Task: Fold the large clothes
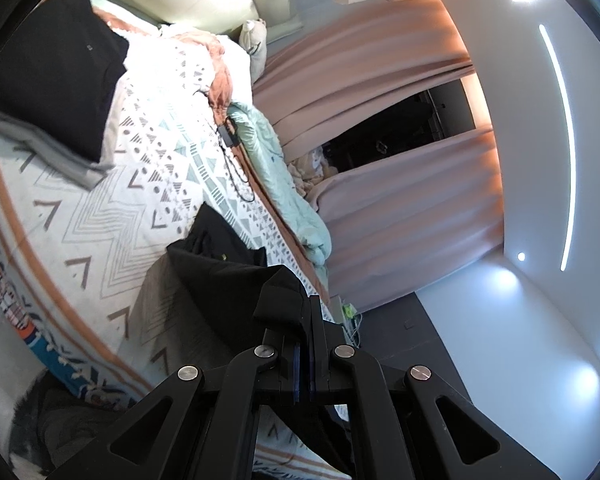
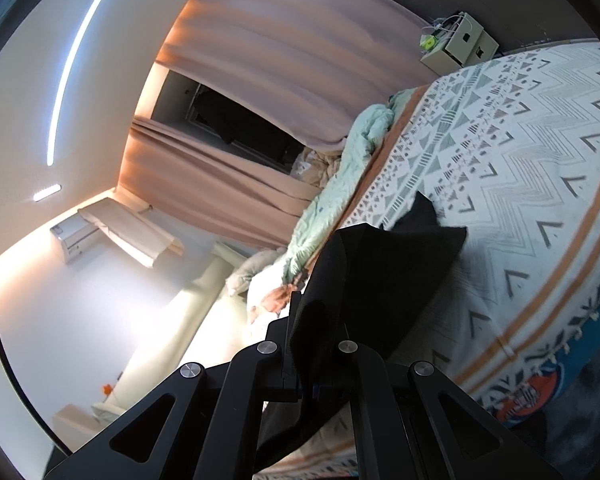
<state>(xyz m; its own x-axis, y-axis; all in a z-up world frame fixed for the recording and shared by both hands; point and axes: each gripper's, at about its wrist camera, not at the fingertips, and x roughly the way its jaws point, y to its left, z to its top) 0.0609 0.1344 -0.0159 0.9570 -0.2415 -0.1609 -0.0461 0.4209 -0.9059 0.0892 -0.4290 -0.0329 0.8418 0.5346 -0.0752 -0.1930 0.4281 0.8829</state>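
The left gripper (image 1: 306, 312) is clamped on an edge of the black garment (image 1: 220, 264); its jaws stand fully together with the cloth pinched between them. The right gripper (image 2: 306, 320) is likewise closed on the same black garment (image 2: 384, 276), with fabric bunched over its fingers.

The garment hangs between the two grippers, and its lower part trails down onto the bed – it lies on the patterned bedspread (image 1: 112, 216), a white cover with grey zigzags, triangles and an orange border.

Further items on the bed:
- a folded black garment (image 1: 56, 76) near the headboard end, lying on top of a grey garment (image 1: 52, 148);
- a mint-green quilt (image 1: 284, 184) bunched along the far edge of the bed;
- a black cable (image 1: 232, 160) lying beside the quilt.

Pink curtains (image 1: 380, 100) hang behind the bed, parted over a dark window – a small bedside cabinet (image 2: 460, 42) stands near the bed's corner.
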